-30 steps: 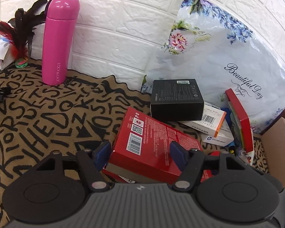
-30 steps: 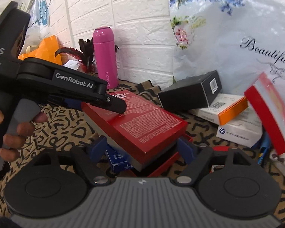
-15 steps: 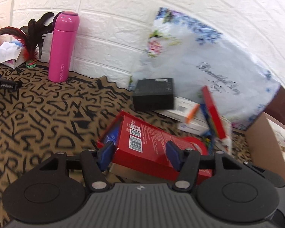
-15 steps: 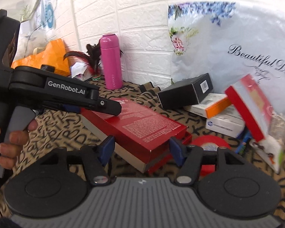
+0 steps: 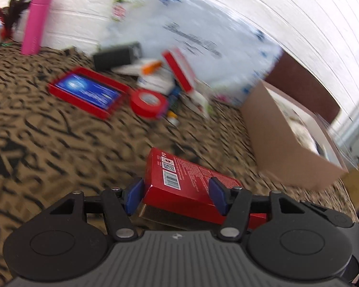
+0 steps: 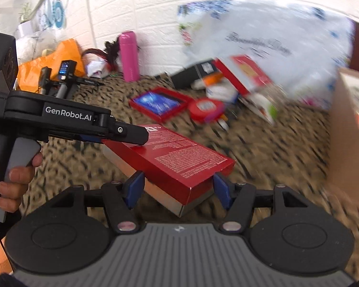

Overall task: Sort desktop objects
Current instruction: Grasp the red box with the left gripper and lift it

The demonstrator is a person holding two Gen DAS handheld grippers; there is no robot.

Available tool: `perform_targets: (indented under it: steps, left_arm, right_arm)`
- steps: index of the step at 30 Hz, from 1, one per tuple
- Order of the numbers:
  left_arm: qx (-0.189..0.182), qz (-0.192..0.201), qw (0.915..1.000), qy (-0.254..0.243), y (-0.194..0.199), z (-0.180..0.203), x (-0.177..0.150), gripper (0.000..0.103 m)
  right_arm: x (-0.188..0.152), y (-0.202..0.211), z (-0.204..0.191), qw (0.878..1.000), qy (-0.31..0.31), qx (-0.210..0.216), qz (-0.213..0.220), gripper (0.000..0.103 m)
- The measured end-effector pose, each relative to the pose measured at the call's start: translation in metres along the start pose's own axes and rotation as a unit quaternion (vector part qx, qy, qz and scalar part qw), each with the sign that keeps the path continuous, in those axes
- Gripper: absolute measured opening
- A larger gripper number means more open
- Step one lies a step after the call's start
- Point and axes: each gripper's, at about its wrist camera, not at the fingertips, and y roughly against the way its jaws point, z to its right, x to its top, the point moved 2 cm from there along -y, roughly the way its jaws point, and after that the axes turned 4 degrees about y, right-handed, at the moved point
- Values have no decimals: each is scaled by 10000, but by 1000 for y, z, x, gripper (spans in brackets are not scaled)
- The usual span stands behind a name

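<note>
Red box (image 5: pixel 179 186) hangs above the patterned cloth (image 5: pixel 59 148), clamped at opposite ends by left gripper (image 5: pixel 174 197) and right gripper (image 6: pixel 179 191); uneven hand motion could twist it loose short of the cardboard box (image 5: pixel 282 148).

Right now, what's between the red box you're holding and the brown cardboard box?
Only bare patterned tablecloth between the red box and cardboard box, seen in both wrist views.

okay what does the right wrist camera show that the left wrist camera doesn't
Only the right wrist view: the left gripper from the side with the hand on its handle, and an orange bag. Only the left wrist view: the red box's barcode end. Both: the red box clamped by both grippers, right gripper included, pink bottle, cardboard box.
</note>
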Motion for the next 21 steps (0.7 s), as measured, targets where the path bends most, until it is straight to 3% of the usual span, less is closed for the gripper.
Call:
perform_targets:
  steps: [7, 13, 16, 21]
  left_arm:
    - [-247, -515, 9977, -358, -13, 28, -30, 62]
    - [-5, -610, 9953, -755, -23, 37, -36, 78]
    - [79, -762, 9946, -706, -31, 34, -38, 78]
    - [-173, -827, 9950, -537, -36, 31, -37, 72]
  right_arm:
    - [-44, 42, 21, 9994, -291, -198, -55, 64]
    - [-60, 42, 17, 9996, -3, -179, -199, 72]
    - [-64, 37, 14, 9992, 171, -260, -238, 72]
    - [-66, 30, 21, 9993, 62, -269, -259, 72]
